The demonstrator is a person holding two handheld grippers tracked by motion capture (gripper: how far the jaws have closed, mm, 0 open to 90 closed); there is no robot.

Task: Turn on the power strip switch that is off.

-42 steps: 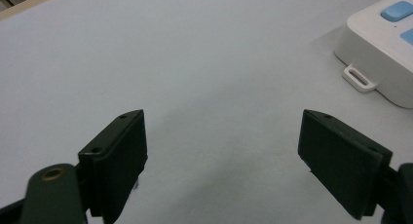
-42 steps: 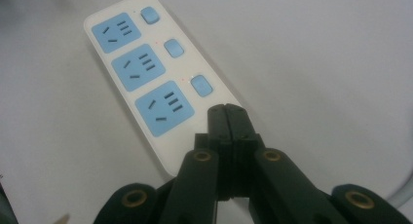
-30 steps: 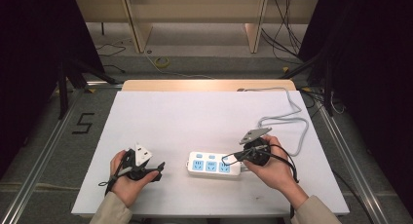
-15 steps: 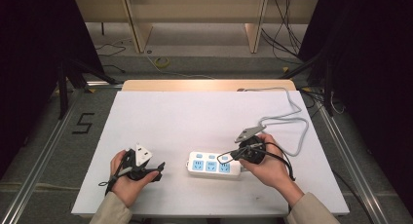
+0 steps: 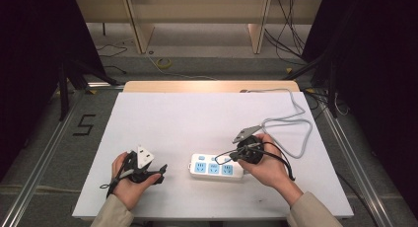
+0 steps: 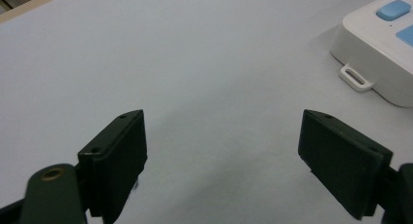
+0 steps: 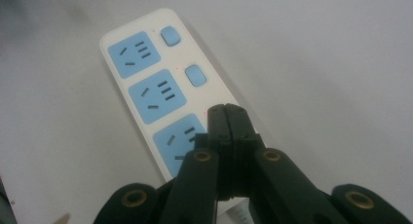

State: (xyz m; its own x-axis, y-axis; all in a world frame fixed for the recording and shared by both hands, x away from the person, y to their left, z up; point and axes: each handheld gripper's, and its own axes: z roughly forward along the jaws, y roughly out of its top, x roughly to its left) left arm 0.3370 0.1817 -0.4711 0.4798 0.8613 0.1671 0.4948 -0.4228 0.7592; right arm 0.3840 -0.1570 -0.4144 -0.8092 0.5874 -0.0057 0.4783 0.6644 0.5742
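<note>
Two handheld grippers met a white plastic power strip with blue sockets (image 5: pixel 216 166) on the white table (image 5: pixel 197 118): right gripper (image 7: pixel 227 113) pressed together over it, left gripper (image 6: pixel 221 151) spread beside it.

Over the last second the right gripper (image 5: pixel 235 155) moved left along the desk (image 5: pixel 207 123), from the right end of the power strip (image 5: pixel 216 166) to a place over that end. The right hand (image 5: pixel 266 164) travelled with it, and the grey three-cornered plate on top shifted the same way. In the right gripper view the fingers (image 7: pixel 228 118) were pressed together, their tips over the blue socket face (image 7: pixel 181 139) nearest that camera. The dark cable looping from that gripper swung leftward with the hand.
</note>
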